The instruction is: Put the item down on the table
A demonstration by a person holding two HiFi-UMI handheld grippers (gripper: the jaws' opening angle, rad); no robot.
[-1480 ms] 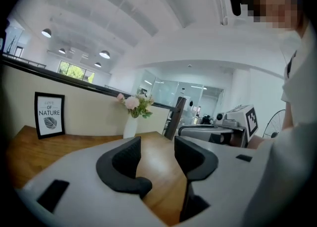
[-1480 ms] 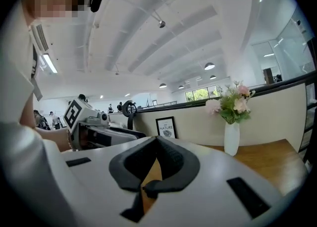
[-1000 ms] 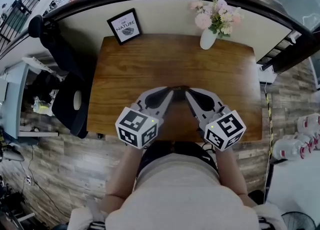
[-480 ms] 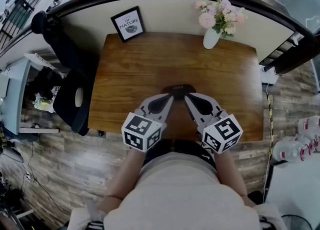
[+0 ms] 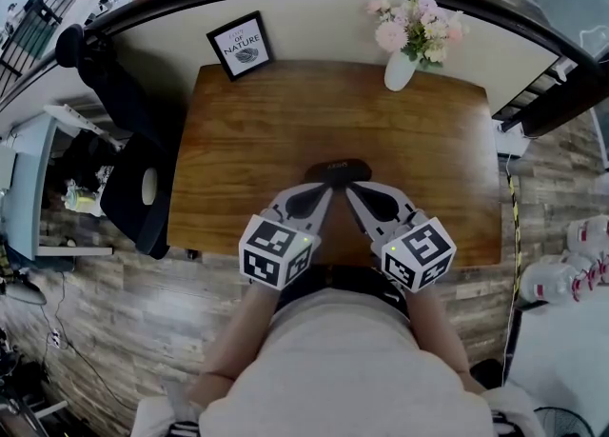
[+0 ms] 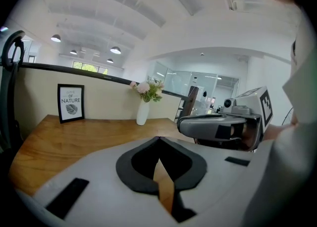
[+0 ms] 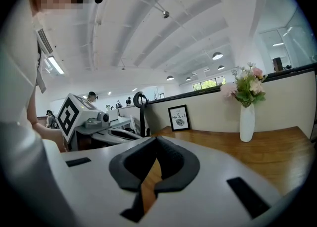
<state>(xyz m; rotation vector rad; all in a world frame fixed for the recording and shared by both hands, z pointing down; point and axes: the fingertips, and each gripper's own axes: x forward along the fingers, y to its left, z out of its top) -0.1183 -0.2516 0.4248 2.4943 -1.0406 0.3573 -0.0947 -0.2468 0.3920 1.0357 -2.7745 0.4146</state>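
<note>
A small flat dark item (image 5: 335, 170) lies on the wooden table (image 5: 257, 130), a little in from the front edge. My left gripper (image 5: 324, 189) and right gripper (image 5: 350, 189) sit side by side just behind it, tips pointing at it and apart from it. In the left gripper view the left gripper (image 6: 158, 139) has its jaws closed together with only table showing through the slit. The right gripper (image 7: 154, 141) looks the same in its own view, shut and empty. Neither gripper view shows the item.
A framed print (image 5: 238, 45) leans on the wall at the table's back left. A white vase of pink flowers (image 5: 400, 69) stands at the back right. A black chair (image 5: 133, 192) is off the table's left side.
Both grippers have drawn back toward the person. The dark item, earlier between their tips, now lies uncovered on the table in front of them.
</note>
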